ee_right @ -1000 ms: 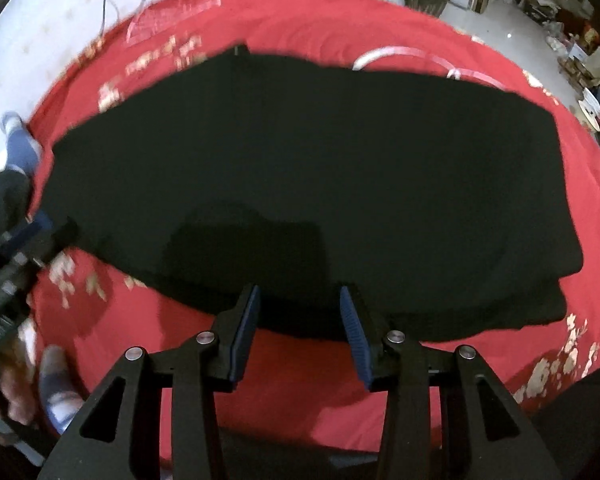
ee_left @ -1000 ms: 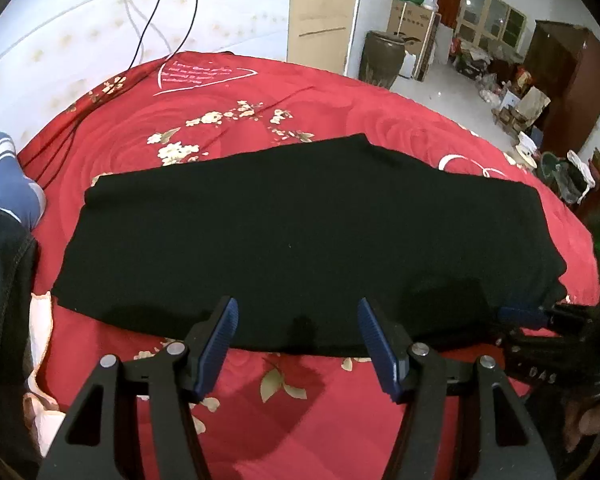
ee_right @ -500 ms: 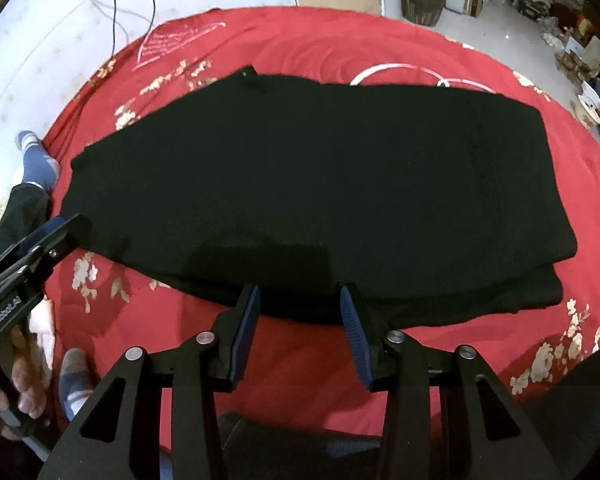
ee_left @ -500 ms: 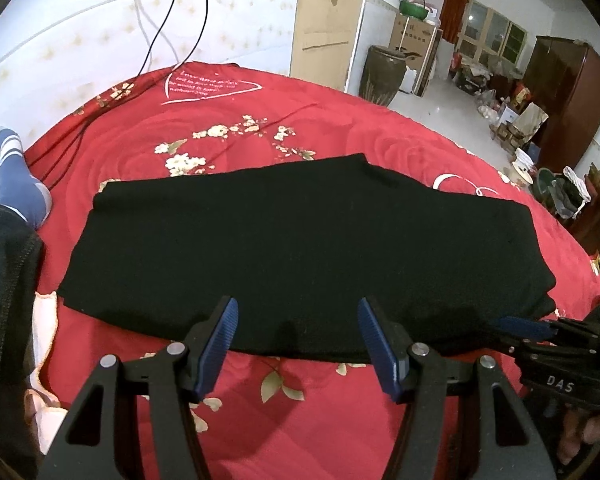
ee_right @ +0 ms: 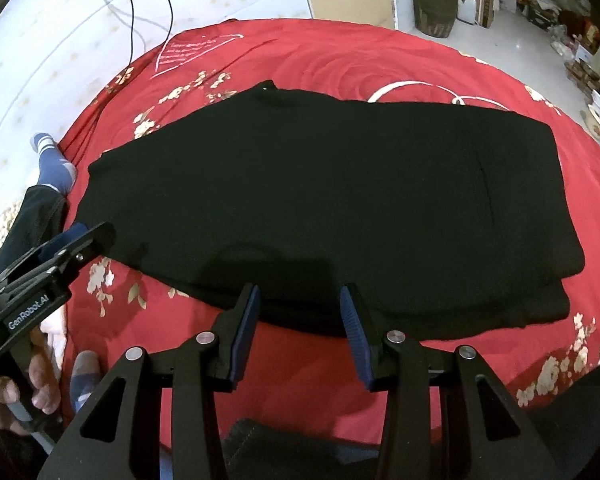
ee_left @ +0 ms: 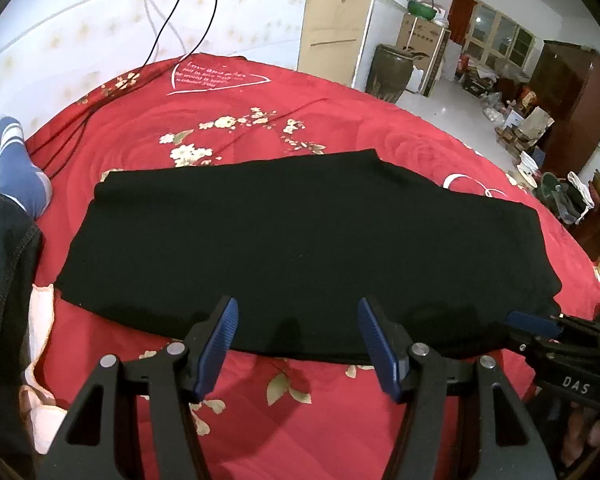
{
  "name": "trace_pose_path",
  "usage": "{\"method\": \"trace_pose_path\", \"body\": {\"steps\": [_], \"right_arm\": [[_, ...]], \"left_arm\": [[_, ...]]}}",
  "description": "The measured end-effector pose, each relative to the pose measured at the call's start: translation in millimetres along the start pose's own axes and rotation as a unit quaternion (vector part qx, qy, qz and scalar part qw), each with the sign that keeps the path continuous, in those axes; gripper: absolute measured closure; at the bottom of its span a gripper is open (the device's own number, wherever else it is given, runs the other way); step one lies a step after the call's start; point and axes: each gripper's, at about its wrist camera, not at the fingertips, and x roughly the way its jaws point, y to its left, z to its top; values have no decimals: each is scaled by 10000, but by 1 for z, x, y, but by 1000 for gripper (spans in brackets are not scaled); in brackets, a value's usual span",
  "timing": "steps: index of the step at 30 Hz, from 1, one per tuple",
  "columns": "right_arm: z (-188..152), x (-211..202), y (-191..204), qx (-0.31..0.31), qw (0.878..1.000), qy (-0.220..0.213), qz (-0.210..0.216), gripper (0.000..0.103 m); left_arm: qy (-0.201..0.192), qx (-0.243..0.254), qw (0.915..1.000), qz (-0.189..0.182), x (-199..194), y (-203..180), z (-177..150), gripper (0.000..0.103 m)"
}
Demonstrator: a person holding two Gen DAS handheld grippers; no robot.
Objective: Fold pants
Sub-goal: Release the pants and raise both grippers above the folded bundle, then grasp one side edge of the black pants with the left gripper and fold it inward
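My left gripper (ee_left: 294, 344): jaws released, empty | my right gripper (ee_right: 298, 330): jaws released, empty | folded black fabric pants (ee_left: 300, 240): flat mid-bed, near edge under both | red floral bedspread (ee_left: 260, 112) | white wall (ee_left: 80, 20), dark wooden wardrobe (ee_left: 572, 92), tiled floor.

Dim indoor light, fisheye-warped edges, perhaps slightly soft focus.

Pants (ee_left: 300, 240): flat on the bedspread (ee_left: 300, 92), lengthwise left to right. Left gripper (ee_left: 296, 320) and right gripper (ee_right: 300, 304): side by side over the near edge, jaws apart, nothing between. Cables (ee_left: 100, 108): far left corner of bedspread. Socked foot (ee_left: 20, 168): left edge. Jar (ee_left: 392, 68): floor beyond.
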Motion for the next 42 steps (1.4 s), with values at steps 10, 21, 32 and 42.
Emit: {"method": "trace_pose_path", "body": {"steps": [10, 21, 32, 42], "right_arm": [[8, 7, 1, -107, 9999, -56, 61, 55], [9, 19, 1, -87, 9995, 125, 276, 54], [8, 16, 1, -57, 9993, 75, 374, 54], [10, 17, -1, 5, 9988, 107, 475, 54]], "left_arm": [[104, -191, 9996, 175, 11, 15, -1, 38], [122, -649, 9966, 489, 19, 46, -1, 38], [238, -2364, 9641, 1189, 27, 126, -23, 38], [-196, -2587, 9551, 1430, 41, 151, -16, 38]]}}
